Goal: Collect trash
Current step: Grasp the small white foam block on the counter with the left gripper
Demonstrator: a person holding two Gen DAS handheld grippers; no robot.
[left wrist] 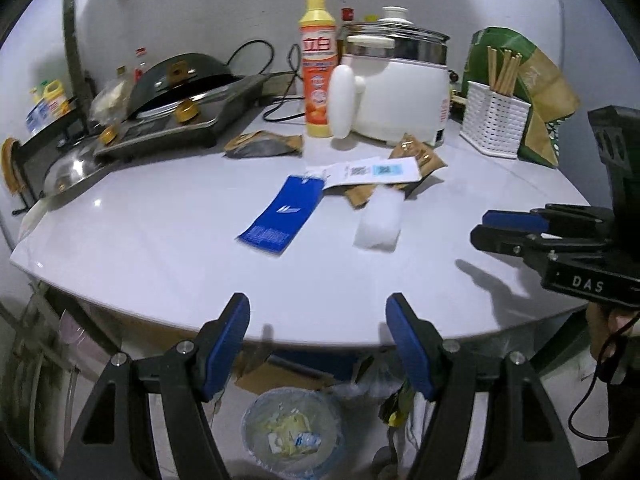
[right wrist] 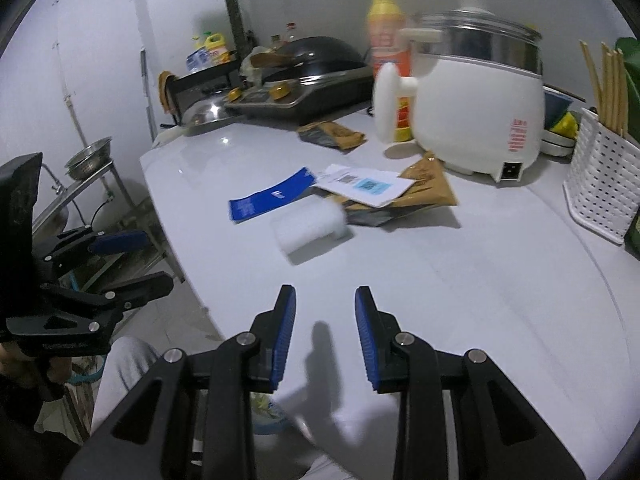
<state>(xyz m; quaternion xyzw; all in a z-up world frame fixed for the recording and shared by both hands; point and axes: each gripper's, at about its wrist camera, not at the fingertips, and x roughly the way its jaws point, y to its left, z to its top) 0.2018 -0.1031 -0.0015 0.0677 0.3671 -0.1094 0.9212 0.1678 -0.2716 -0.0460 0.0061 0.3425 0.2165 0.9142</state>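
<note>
White wad (right wrist: 308, 226) lies ahead of the empty right claw (right wrist: 325, 338).

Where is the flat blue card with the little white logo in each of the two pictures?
Left wrist view: the flat blue card lies left of centre on the white tabletop, left of the white foam block.
Right wrist view: the blue card lies above and left of centre, just up-left of the foam block.
Shared landmark: the white rice cooker stands behind it in both.
</note>
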